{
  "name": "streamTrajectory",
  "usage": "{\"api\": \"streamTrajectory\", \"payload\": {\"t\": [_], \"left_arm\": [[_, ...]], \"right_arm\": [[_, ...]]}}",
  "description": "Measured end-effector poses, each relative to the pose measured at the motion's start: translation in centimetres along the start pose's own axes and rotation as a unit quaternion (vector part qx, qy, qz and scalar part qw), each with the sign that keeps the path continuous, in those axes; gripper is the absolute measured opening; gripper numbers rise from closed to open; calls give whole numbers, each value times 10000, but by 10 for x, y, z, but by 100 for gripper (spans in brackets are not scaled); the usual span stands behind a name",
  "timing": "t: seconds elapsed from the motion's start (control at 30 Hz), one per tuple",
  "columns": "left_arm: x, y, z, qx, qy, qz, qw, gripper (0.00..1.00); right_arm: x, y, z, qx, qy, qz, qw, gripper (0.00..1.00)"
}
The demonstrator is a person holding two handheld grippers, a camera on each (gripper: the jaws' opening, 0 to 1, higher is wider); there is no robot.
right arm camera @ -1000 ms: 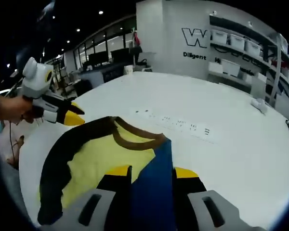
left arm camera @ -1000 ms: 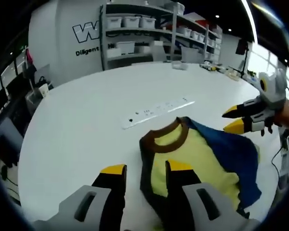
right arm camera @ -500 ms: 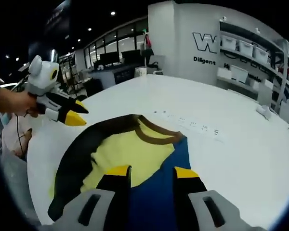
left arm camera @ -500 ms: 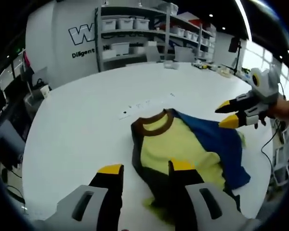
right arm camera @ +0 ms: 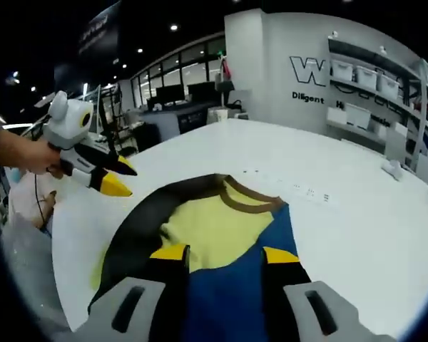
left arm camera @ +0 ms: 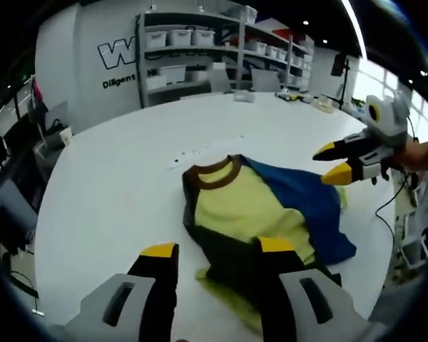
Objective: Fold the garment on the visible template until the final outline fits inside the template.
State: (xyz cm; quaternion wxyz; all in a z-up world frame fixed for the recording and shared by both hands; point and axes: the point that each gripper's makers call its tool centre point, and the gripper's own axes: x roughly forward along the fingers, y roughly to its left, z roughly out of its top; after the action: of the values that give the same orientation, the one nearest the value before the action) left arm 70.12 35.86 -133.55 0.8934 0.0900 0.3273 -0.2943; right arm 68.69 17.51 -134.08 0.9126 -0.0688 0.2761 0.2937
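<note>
In my left gripper view the garment [left arm camera: 264, 217] lies on the white round table [left arm camera: 114, 185], just right of the frame's centre: a yellow shirt with a brown collar [left arm camera: 212, 173] toward the top, a black sleeve along its left and lower edge, and a blue part spread to the right. My left gripper [left arm camera: 217, 251] rises from the bottom edge with its yellow-tipped jaws apart and nothing between them; the right-hand jaw overlaps the shirt's dark lower edge, but I cannot tell whether it touches the cloth. My right gripper [left arm camera: 335, 162] comes in at the right edge, held in a hand [left arm camera: 424, 153], its jaws slightly parted and clear of the fabric. In my right gripper view its jaws stand open at the bottom centre over the blue cloth, gripping nothing. A pale strip with small marks [right arm camera: 310, 192] lies on the table just beyond the collar. Shelving with bins [left arm camera: 192, 57] stands at the top.
</note>
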Motion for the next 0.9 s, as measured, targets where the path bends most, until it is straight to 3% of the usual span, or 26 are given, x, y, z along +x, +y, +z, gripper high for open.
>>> {"api": "streamTrajectory", "payload": {"t": [0.2, 0.5, 0.7, 0.9], "left_arm": [[-9, -6, -5, 46, -40, -66, 10000, 56], [-21, -34, -22, 144, -122, -350, 9992, 84], [-26, -53, -35, 203, -108, -504, 9985, 95], [-24, -67, -55, 29, -28, -620, 9981, 94]], "right_arm": [[-10, 16, -9, -513, -24, 138, 9986, 54], [-23, 32, -28, -540, 6, 234, 9983, 71], [-31, 46, -45, -571, 177, 346, 9976, 69], [-37, 58, -66, -678, 355, 403, 9963, 60]]}}
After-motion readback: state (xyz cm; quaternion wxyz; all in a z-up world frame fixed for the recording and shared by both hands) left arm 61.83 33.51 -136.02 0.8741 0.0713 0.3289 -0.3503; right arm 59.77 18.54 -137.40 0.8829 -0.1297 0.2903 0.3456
